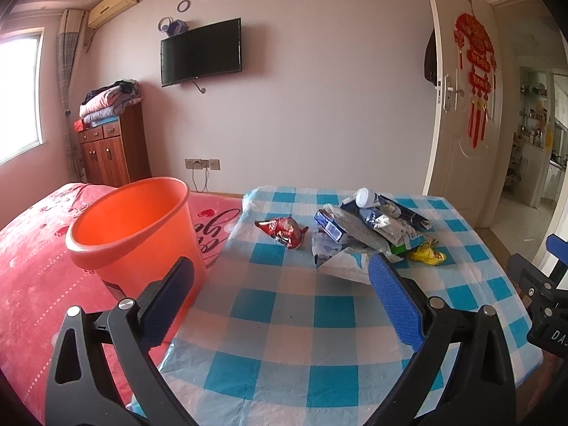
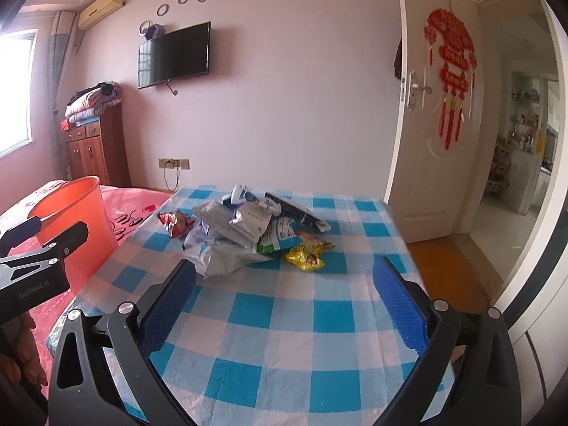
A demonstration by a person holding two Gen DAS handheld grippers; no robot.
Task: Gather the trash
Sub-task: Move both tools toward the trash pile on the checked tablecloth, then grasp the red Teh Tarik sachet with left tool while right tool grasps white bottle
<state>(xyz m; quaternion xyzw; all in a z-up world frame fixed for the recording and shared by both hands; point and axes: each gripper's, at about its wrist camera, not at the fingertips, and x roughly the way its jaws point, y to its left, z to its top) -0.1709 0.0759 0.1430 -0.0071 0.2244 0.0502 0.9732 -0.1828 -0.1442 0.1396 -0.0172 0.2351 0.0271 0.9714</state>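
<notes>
Left hand-held gripper (image 1: pixel 280 285): jaws spread wide, nothing between the pads, hovering over the near part of the checked tabletop (image 1: pixel 284 319). Right hand-held gripper (image 2: pixel 284 284): same, wide apart and empty, over the near part of the tabletop as well.

Trash pile (image 1: pixel 369 227) sits ahead of both, toward the far side of the tabletop; from the left hand-held gripper it is ahead and slightly right, its white bag edge just beyond the right finger tip (image 1: pixel 381 266). From the right one the pile (image 2: pixel 248 230) is ahead-left, its near edge just beyond the left finger tip (image 2: pixel 186 273).

Loose bits: red wrapper (image 1: pixel 282 230) just left of the pile, apart from it; yellow wrapper (image 2: pixel 307 254) at the pile's right edge, touching or nearly so, can't tell.

Orange bin (image 1: pixel 138 227) is ahead-left of the left hand-held gripper, beside the tabletop's left edge, standing on the pink bed (image 1: pixel 35 266). Upright, open top, inside looks empty as far as visible.
</notes>
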